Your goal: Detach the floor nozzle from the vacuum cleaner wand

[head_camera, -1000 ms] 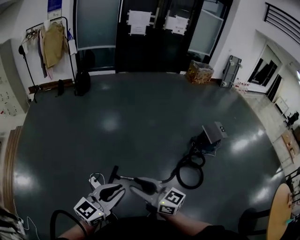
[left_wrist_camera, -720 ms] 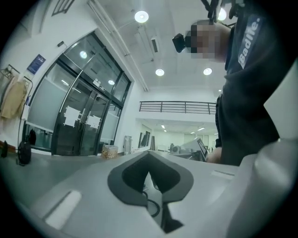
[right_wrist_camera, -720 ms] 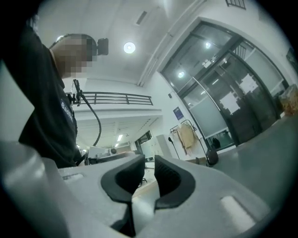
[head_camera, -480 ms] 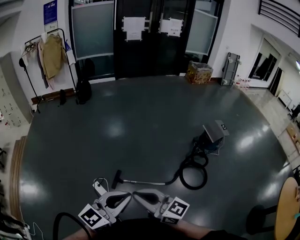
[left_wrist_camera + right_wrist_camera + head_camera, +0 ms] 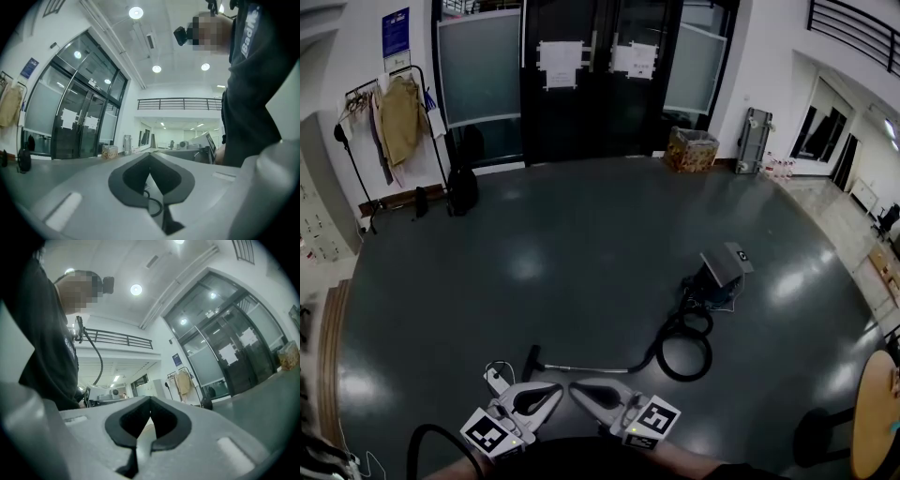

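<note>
Left gripper (image 5: pixel 555 391): we hold its jaws closed, with nothing between them.
Right gripper (image 5: pixel 577 386): closed too, and empty.
Floor nozzle (image 5: pixel 532 360): ahead of our tips, untouched.

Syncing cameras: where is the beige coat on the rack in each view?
Head view: beige coat top left, left of the doors.
Left gripper view: coat at far left edge, left of the doors.
Right gripper view: coat near centre, left of the doors.
Shared landmark: black doors with paper sheets.
</note>
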